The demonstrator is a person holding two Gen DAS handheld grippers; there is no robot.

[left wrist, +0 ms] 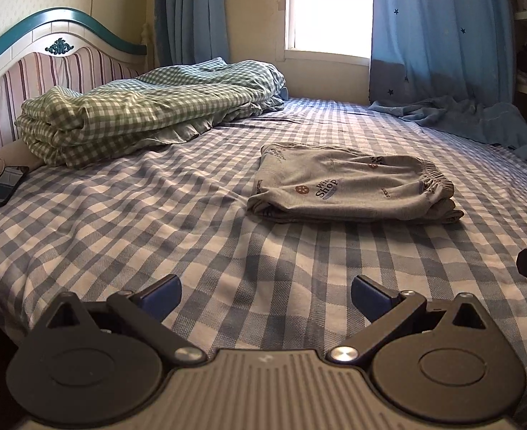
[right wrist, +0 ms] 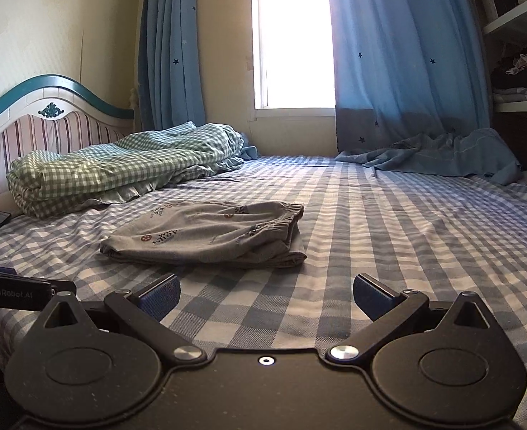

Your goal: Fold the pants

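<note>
Two grippers, both mine, both empty: left gripper (left wrist: 266, 295) has jaws spread wide over bare sheet, right gripper (right wrist: 267, 295) the same, nothing pinched in either. Pants (left wrist: 349, 184) lie on the bed (left wrist: 156, 233), already a compact grey stack w/ several layers, waistband (left wrist: 437, 179) at the right end. From the left view they sit ahead and slightly right; from the right view, pants (right wrist: 206, 236) sit ahead and left. So they're between my two lines of sight, well apart from both sets of fingers.

Judgement: fold looks done or nearly so. Step in hand is prob. a last check or tidy.

- Lower layer edges poke out a bit at the waistband end. If tidying, nudge w/ a pad flat on top, don't pinch one layer or the stack peels open.
- If one more fold is wanted, grip both corners of the same end at once, thru all layers, lift low, lay over, let go together.
- Keep clear of the quilt (left wrist: 138, 114) and phone (left wrist: 3, 186) at far left; neither touches the pants.

Otherwise, hands off.
</note>
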